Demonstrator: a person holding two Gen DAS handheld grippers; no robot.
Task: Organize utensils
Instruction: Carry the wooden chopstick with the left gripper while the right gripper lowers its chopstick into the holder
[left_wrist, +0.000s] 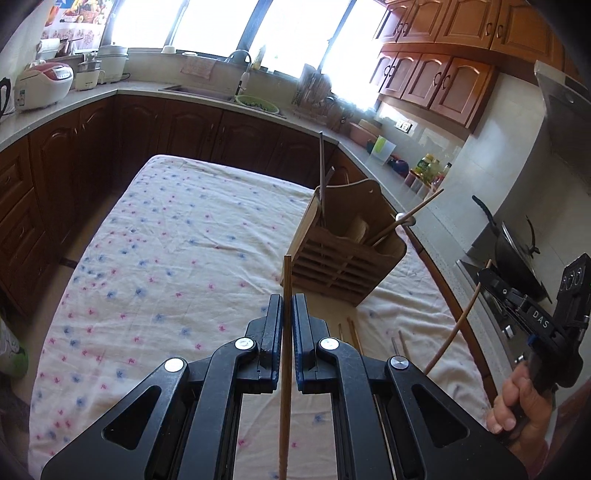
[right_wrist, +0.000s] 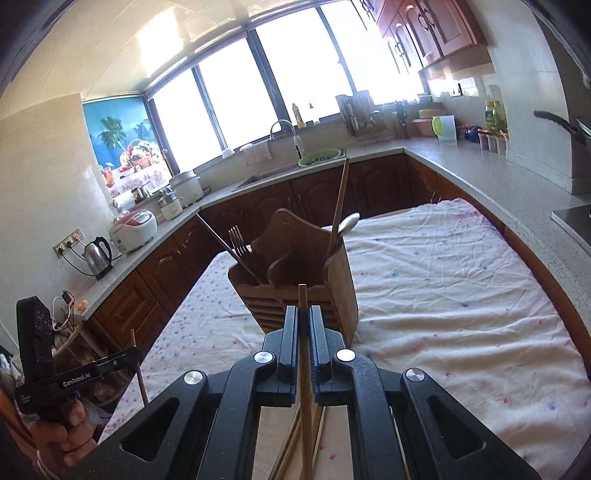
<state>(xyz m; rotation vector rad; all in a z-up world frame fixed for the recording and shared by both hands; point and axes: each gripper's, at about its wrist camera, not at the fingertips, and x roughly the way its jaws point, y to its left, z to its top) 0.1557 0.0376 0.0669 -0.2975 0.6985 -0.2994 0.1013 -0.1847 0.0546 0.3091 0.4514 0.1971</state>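
A wooden utensil holder (left_wrist: 343, 251) (right_wrist: 299, 280) stands on a table with a floral cloth (left_wrist: 177, 243). It holds a fork (right_wrist: 238, 240), a spoon (right_wrist: 349, 221) and some chopsticks. My left gripper (left_wrist: 287, 306) is shut on a wooden chopstick (left_wrist: 286, 280), upright, just left of and in front of the holder. My right gripper (right_wrist: 303, 317) is shut on another wooden chopstick (right_wrist: 303, 306), close in front of the holder. More chopsticks (left_wrist: 352, 334) (right_wrist: 291, 450) lie on the cloth in front of the holder.
Kitchen counters wrap around the table, with a sink (right_wrist: 273, 171), rice cooker (left_wrist: 44, 86), kettle (right_wrist: 96, 254) and dish rack (right_wrist: 360, 114). A wok (left_wrist: 517, 254) sits on the stove at the right. The cloth (right_wrist: 461, 295) spreads left of and behind the holder.
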